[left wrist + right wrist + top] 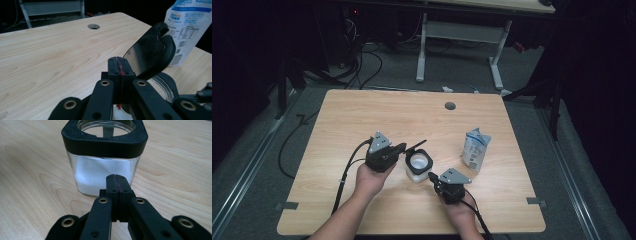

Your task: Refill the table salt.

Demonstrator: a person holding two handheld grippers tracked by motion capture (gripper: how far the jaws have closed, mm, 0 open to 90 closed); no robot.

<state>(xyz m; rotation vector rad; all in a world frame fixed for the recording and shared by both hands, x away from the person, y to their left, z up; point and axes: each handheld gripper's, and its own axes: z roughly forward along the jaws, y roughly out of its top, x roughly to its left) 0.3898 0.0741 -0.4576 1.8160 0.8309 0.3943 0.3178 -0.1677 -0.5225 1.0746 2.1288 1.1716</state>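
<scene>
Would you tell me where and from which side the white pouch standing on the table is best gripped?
Grip the pouch at its flattened top edge, coming down from above with the jaws across the thin seam. It stands upright, slightly tilted, apart from the jar, and the belly below looks too wide and soft to hold firmly.

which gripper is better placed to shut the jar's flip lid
Left. The left gripper sits shut right beside the raised lid of the jar, so a small push should tip it down. The right gripper, also shut, points at the jar's side wall, below the rim.
</scene>
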